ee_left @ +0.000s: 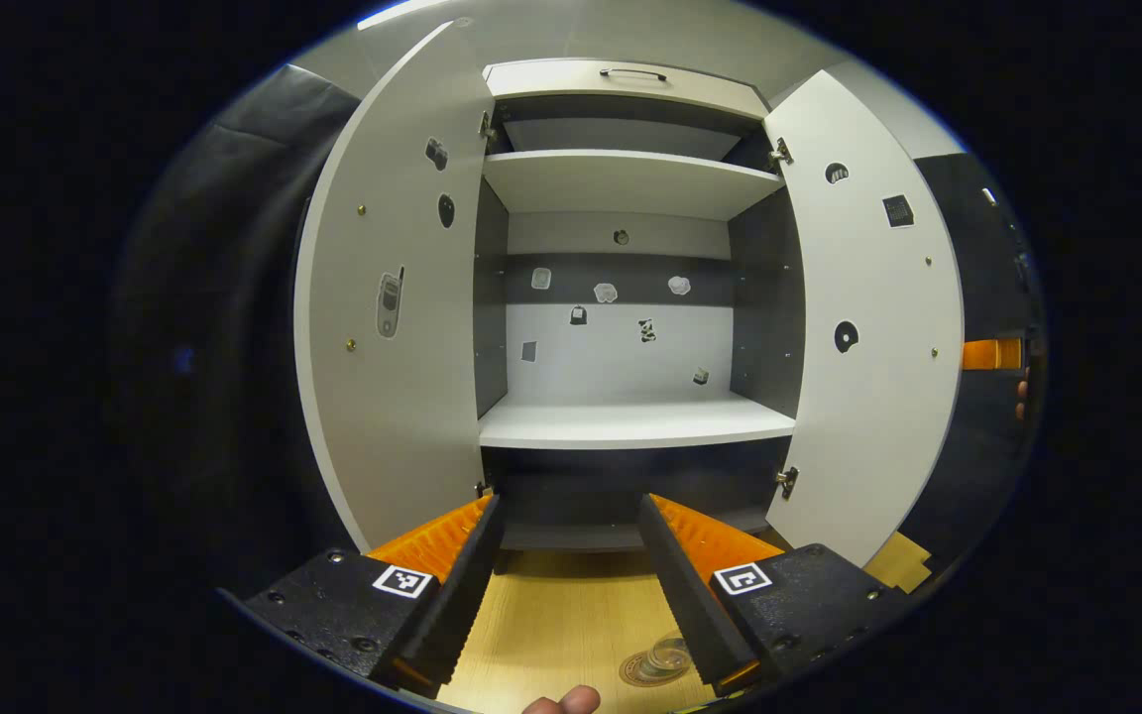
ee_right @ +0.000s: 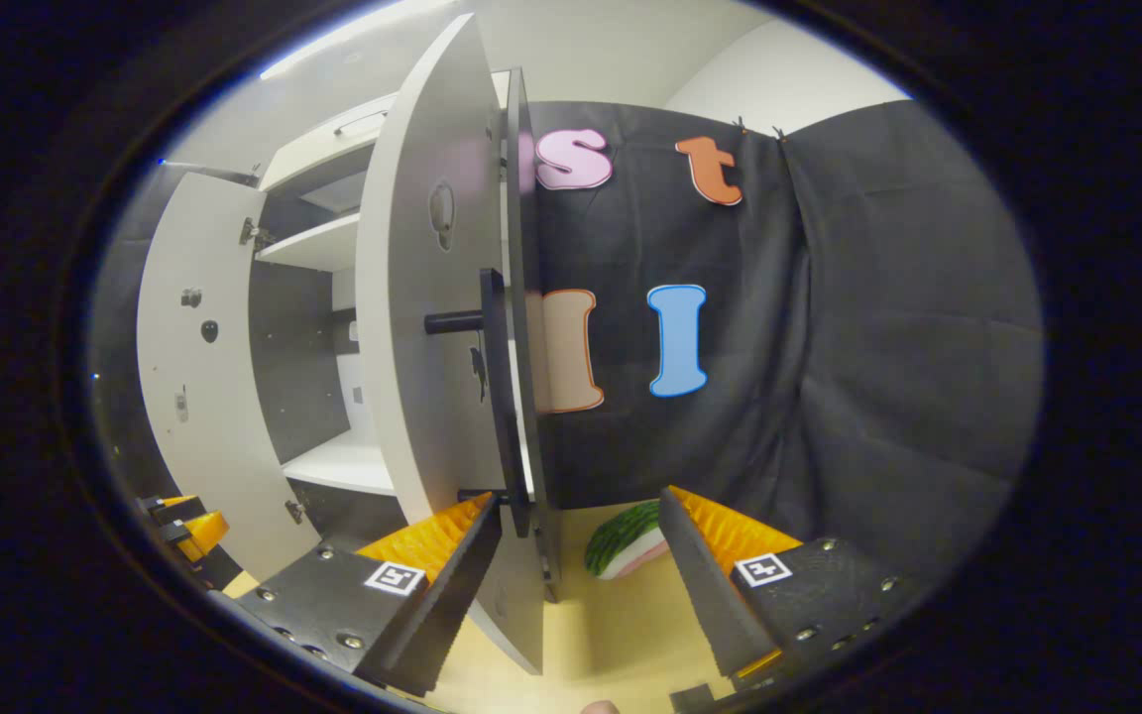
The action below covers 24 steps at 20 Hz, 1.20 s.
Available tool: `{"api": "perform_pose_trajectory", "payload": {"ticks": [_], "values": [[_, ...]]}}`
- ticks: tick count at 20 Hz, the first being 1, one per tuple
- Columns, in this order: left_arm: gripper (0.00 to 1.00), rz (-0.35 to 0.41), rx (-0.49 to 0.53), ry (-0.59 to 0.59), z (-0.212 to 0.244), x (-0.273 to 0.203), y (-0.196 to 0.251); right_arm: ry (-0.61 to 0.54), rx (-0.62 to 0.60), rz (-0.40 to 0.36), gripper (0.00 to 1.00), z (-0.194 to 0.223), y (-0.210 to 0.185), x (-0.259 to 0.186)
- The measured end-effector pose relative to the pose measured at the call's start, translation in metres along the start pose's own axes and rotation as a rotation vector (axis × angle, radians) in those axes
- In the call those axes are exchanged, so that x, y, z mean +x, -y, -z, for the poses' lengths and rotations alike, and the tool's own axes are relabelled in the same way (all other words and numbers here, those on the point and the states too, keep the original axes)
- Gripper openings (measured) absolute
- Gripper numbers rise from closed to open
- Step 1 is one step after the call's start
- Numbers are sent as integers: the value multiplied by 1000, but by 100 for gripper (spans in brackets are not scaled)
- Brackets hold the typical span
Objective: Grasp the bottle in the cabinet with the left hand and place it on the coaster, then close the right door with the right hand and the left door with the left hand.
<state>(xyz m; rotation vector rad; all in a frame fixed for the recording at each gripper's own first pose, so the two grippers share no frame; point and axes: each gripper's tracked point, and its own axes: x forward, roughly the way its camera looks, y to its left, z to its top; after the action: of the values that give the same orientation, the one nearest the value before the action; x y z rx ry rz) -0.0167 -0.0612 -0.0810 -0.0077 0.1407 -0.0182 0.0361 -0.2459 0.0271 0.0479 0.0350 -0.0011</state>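
The bottle (ee_left: pixel 668 654) on the coaster (ee_left: pixel 652 669) was partly hidden behind a finger of the left hand-held gripper (ee_left: pixel 571 605). The stickers (ee_left: pixel 606 293) inside the cabinet (ee_left: pixel 630 421) were too small to identify.

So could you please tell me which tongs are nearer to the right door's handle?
Right. The right tongs are open beside the right door, just below its handle. The left tongs face the open cabinet's middle, with that door off to the side.

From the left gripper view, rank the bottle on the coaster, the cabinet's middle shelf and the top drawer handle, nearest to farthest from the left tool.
1. bottle, just below the tool, on the table.
2. middle shelf, ahead, inside the cabinet.
3. drawer handle, up top.
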Motion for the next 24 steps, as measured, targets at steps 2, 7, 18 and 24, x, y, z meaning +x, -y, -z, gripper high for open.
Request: {"api": "perform_pose_trajectory", "payload": {"ticks": [2,7,18,24], "values": [[88,0,2,-3,3,-2,-3,5,-6,-10,98,-1,-4,0],[88,2,-13,-5,3,-7,-7,-2,23,-75,98,4,-37,-1],[88,-65,-35,-7,-1,-23,-46,18,13,-203,100,7,-124,20],[87,-81,-42,46,-28,-33,-64,34,6,-246,100,8,-175,54]]}}
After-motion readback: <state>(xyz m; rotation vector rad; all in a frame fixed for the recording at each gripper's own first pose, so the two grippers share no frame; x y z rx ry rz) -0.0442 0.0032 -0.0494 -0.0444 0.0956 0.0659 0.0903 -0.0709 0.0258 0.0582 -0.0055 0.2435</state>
